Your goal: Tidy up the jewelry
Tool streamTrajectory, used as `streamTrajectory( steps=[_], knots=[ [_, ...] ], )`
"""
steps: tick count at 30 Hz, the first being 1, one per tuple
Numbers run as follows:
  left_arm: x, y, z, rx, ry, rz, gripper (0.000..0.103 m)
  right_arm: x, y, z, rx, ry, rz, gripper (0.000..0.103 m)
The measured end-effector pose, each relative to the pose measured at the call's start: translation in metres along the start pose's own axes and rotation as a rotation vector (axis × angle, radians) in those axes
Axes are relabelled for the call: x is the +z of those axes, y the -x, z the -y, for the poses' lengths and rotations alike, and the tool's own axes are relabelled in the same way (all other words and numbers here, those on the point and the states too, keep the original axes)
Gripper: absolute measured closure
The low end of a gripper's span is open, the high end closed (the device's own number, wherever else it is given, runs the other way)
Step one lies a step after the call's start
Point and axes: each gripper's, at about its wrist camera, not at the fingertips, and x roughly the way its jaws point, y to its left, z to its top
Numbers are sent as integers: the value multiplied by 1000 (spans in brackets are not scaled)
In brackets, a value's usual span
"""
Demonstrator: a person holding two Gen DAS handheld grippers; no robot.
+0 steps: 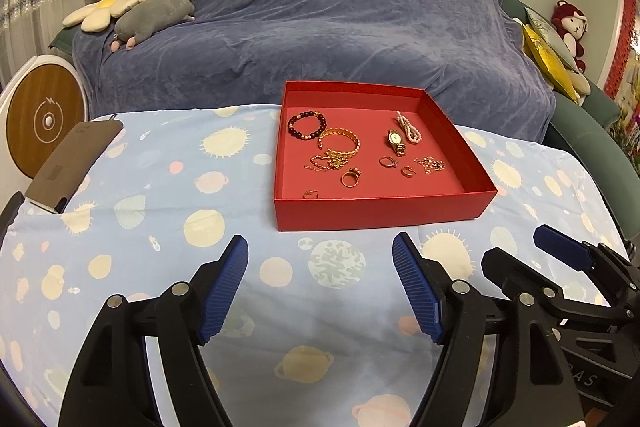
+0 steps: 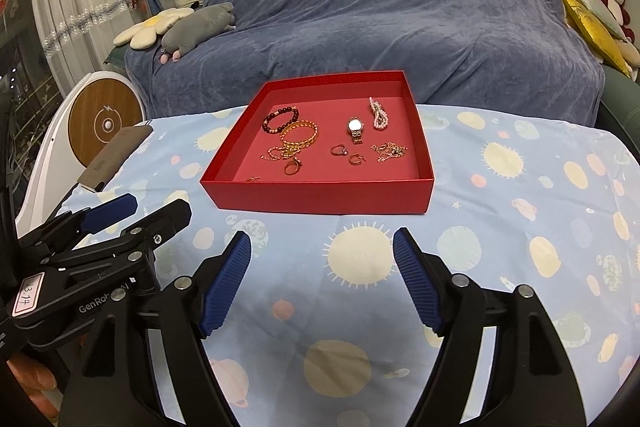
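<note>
A red open box (image 1: pixel 376 213) (image 2: pixel 320 197) stands on the patterned blue tablecloth. In it lie a dark bead bracelet (image 1: pixel 306 125) (image 2: pixel 280 120), a gold bangle (image 1: pixel 342 143) (image 2: pixel 300 135), a gold watch (image 1: pixel 396 142) (image 2: pixel 355 130), a pink pearl strand (image 1: pixel 410 127) (image 2: pixel 378 114), thin chains (image 1: pixel 430 165) (image 2: pixel 388 151) and several rings (image 1: pixel 350 179) (image 2: pixel 293 167). My left gripper (image 1: pixel 320 247) is open and empty, short of the box's front wall. My right gripper (image 2: pixel 322 243) is open and empty, also in front of the box. The right gripper shows in the left wrist view (image 1: pixel 532 247).
A brown-grey flat card (image 1: pixel 74 163) (image 2: pixel 114 157) lies at the table's left edge. A round white and wood device (image 1: pixel 42 119) (image 2: pixel 105 125) stands left of the table. A blue-covered sofa (image 1: pixel 320 27) with plush toys is behind.
</note>
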Motion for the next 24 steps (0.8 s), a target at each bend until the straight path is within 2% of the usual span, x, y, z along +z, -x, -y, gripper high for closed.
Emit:
streamTrajectory(
  steps=[6,10,12,15,24],
  knots=[
    [-1,0,0,7,4,-6,29,0,3,2,-14,-11,12,25],
    [-2,1,-4,15,27,-10,24,-1,5,5,-37,-27,31,14],
    [-3,2,-5,22,35,-5,19,-1,6,7,-39,-34,36,12],
    [-3,3,-4,39,28,6,18,-1,5,8,-58,-31,44,8],
    [-3,4,-3,59,21,14,14,-2,5,10,-69,-31,49,6]
  ],
)
